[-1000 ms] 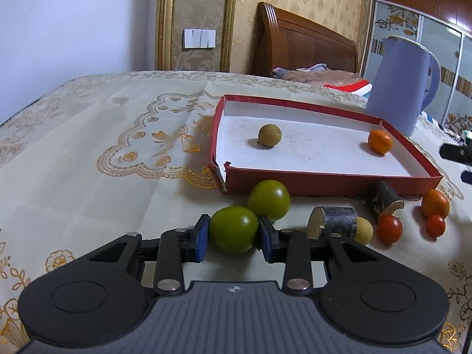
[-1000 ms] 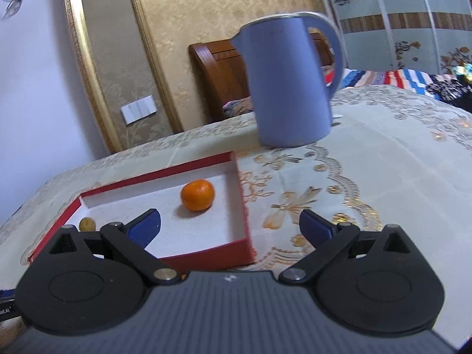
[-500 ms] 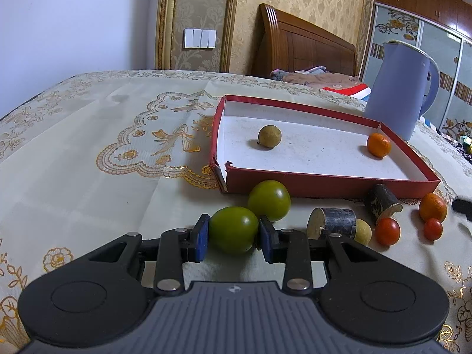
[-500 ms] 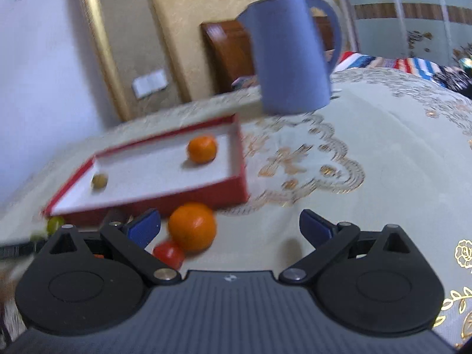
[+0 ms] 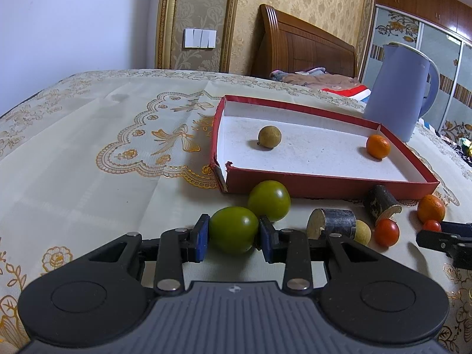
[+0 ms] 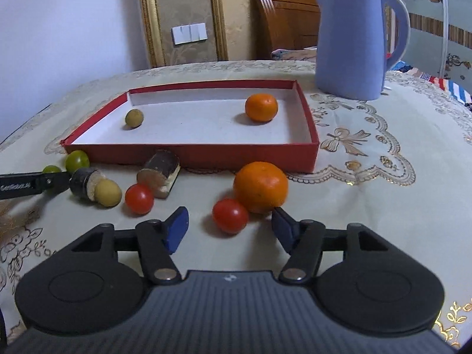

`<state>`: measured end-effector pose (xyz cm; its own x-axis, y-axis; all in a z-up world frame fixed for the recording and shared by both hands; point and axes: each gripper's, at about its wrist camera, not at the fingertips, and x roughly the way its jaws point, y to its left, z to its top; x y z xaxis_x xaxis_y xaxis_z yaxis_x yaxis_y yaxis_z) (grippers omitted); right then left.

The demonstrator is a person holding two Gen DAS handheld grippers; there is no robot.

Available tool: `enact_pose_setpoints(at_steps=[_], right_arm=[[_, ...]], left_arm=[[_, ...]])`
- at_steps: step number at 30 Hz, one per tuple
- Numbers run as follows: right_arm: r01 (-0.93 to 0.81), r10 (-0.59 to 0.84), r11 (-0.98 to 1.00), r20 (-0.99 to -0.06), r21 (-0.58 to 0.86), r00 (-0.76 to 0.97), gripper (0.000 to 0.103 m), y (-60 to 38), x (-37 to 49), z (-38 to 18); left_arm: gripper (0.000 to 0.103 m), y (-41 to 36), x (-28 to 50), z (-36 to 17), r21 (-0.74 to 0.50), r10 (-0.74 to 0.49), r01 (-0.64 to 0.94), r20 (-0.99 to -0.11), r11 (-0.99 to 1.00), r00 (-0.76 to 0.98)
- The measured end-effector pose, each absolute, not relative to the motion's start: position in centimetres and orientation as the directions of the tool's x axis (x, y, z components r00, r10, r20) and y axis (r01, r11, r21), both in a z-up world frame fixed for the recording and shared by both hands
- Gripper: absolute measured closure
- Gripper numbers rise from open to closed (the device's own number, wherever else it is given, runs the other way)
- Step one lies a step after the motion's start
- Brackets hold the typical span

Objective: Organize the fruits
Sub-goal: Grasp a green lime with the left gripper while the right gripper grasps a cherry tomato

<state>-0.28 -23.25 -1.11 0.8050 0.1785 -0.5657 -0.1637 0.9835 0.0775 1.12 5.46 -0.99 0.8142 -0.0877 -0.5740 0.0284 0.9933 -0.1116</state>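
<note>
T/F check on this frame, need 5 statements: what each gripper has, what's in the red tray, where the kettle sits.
1. The left gripper is shut on a green fruit. True.
2. The red tray holds three fruits. False: two, a small brownish fruit and an orange.
3. The right gripper clamps the red tomato. False: its jaws have just been closing, but the pads stand clear of the tomato between them.
4. The blue kettle stands on the cloth beyond the tray, outside it. True.
5. A second orange lies outside the tray, beside that tomato. True.
</note>
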Motion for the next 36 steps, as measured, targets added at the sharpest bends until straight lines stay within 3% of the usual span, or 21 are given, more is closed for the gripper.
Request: enact_pose_setpoints(at_steps=[5, 7, 26, 30, 36], right_arm=[[-0.149, 0.150, 0.988, -0.563, 0.049, 0.812, 0.050, -22.9, -0.1, -1.3], [-0.116, 0.109, 0.993, -0.567, 0.024, 0.817, 0.059, -22.7, -0.3, -1.3], [-0.055, 0.060, 0.998, -0.564, 0.027, 0.824, 0.058, -22.2, -0.8, -1.4], [-0.062, 0.073, 0.997, -0.557, 0.039, 0.827, 0.077, -22.2, -1.1, -1.4], [-0.063, 0.084, 0.996, -0.552, 0.057, 0.830, 0.077, -22.4, -1.2, -1.4]], left_arm=[[0.069, 5.6, 1.1, -1.0, -0.113, -0.089, 0.029, -0.573, 0.993, 0.814], [0.069, 5.6, 1.1, -1.0, -0.115, -0.090, 0.029, -0.573, 0.993, 0.814], [0.069, 5.7, 1.1, -1.0, -0.119, -0.093, 0.029, -0.572, 0.992, 0.815], [0.069, 5.7, 1.1, -1.0, -0.120, -0.093, 0.029, -0.572, 0.992, 0.815], [0.069, 5.7, 1.1, -1.0, -0.121, -0.094, 0.029, -0.572, 0.992, 0.815]])
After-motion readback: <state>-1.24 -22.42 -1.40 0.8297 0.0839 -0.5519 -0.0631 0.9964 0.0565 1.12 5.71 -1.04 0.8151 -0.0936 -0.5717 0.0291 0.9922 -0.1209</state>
